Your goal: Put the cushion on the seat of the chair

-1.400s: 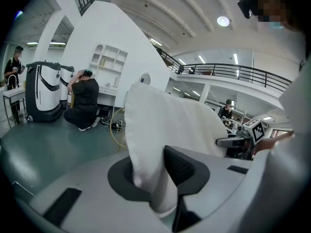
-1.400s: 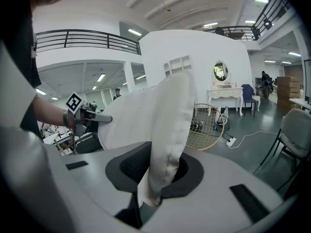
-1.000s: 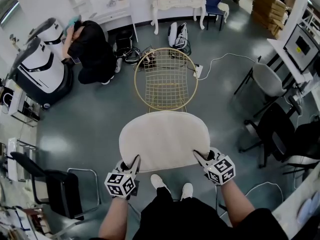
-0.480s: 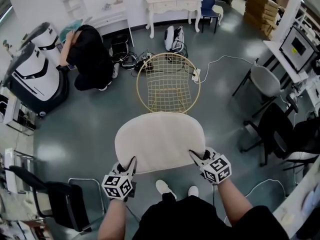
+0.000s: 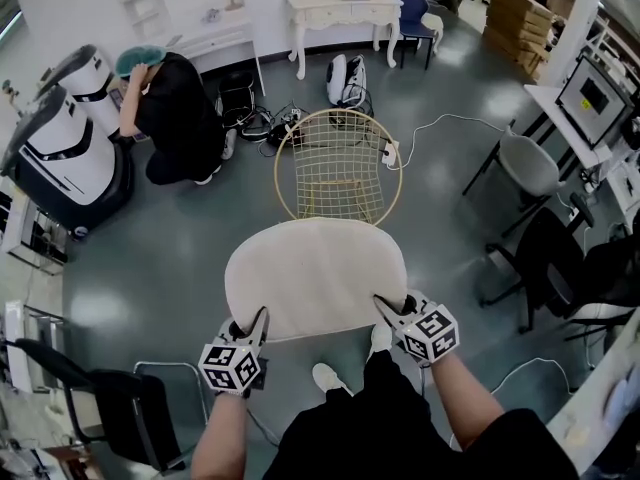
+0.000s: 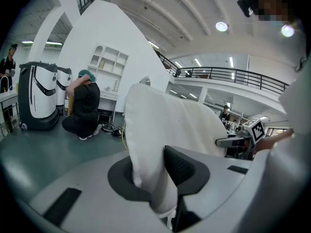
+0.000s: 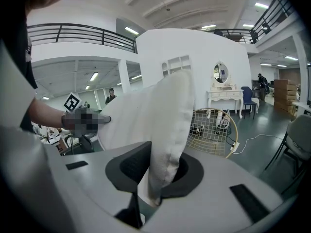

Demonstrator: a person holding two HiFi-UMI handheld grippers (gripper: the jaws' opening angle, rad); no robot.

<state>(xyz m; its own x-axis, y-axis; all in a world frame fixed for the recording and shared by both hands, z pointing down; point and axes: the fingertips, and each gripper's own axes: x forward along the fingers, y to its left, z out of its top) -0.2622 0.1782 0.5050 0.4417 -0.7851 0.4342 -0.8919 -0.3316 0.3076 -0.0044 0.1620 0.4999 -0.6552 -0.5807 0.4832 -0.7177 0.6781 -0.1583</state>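
Observation:
A cream, oval cushion [image 5: 315, 276] hangs level in the air in front of me, held by its near edge. My left gripper [image 5: 255, 325] is shut on its near left corner and my right gripper [image 5: 388, 311] is shut on its near right corner. In the left gripper view the cushion [image 6: 165, 130] is pinched between the dark pads. The right gripper view shows the cushion [image 7: 160, 125] clamped the same way. Beyond the cushion stands the gold wire chair [image 5: 337, 166] with a round back and a wire seat; it also shows in the right gripper view [image 7: 214, 130].
A person in black [image 5: 175, 118] crouches at the far left beside a white machine [image 5: 65, 138]. A white dressing table [image 5: 345, 13], bags and cables [image 5: 345, 78] lie behind the chair. Office chairs [image 5: 530, 168] stand at right, a black chair [image 5: 110, 388] at near left.
Both grippers and the cushion have moved forward toward the gold chair; the cushion's far edge now lies closer to the chair's seat. The grips are unchanged.

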